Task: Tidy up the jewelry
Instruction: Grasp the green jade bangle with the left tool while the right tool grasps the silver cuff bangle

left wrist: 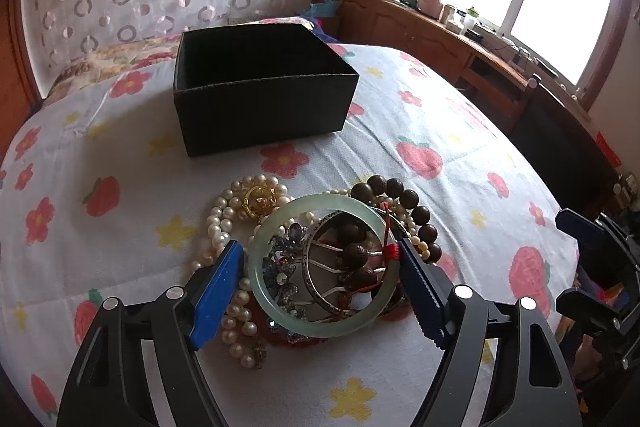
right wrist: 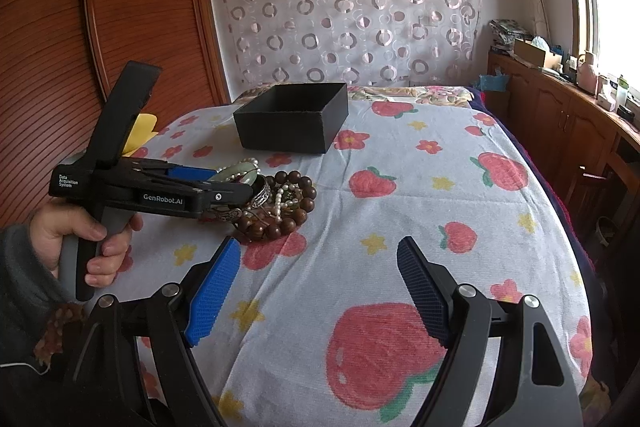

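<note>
So there's a tangled pile of jewelry on the strawberry-print bedspread (left wrist: 460, 131), in front of the open black fabric box (left wrist: 260, 87). The pale green jade bangle (left wrist: 276, 223) sits on top, tilted, over a silver openwork cuff (left wrist: 320, 291), a dark wooden bead bracelet (left wrist: 404, 195), a pearl strand (left wrist: 228, 211) and a gold charm (left wrist: 260, 199). The left gripper (left wrist: 320, 263) straddles the bangle, blue pads right at its sides; can't tell if they're pressing. The right gripper (right wrist: 318, 259) hovers wide apart, empty, beside the pile.
</note>
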Available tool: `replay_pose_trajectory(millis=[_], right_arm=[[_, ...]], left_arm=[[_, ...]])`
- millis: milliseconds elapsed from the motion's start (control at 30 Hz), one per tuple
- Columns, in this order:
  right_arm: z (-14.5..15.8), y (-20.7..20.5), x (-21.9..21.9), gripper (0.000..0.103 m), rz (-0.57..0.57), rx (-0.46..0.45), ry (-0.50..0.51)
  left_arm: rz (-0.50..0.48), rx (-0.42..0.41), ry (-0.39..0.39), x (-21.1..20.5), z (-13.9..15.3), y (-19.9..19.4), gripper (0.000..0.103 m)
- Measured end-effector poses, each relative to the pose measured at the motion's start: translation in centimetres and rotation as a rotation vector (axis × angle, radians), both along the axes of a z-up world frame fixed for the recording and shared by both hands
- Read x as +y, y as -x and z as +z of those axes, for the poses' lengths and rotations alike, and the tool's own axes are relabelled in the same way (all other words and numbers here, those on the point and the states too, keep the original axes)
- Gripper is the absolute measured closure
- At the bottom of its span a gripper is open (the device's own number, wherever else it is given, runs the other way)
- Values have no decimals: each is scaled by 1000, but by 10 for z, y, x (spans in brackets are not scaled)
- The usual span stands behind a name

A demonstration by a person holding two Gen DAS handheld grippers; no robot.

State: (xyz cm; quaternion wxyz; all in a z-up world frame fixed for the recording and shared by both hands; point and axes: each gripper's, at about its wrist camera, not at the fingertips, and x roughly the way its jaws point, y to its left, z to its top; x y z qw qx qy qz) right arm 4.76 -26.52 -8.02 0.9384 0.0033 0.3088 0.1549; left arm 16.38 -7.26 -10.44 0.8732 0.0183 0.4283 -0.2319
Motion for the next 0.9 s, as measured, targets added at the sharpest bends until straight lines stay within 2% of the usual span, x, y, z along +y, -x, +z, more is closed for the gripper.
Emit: replay_pose_trajectory(millis=[33, 200, 367, 567, 767, 900], right_arm=[[0, 0, 0, 20, 0, 0, -1], [0, 0, 0, 20, 1, -1, 2], [0, -2, 5, 20, 14, -7, 14], [-1, -19, 24, 20, 87, -11, 38], [-10, -48, 55, 20, 204, 40, 70], [-14, -63, 73, 27, 257, 71, 101]], left_arm=[[3, -2, -1, 1, 2, 0, 34], [9, -16, 25, 8, 4, 4, 34], [36, -65, 50, 22, 20, 16, 34], [83, -118, 58, 44, 37, 35, 34], [124, -143, 59, 67, 43, 52, 34], [139, -150, 63, 77, 45, 59, 34]])
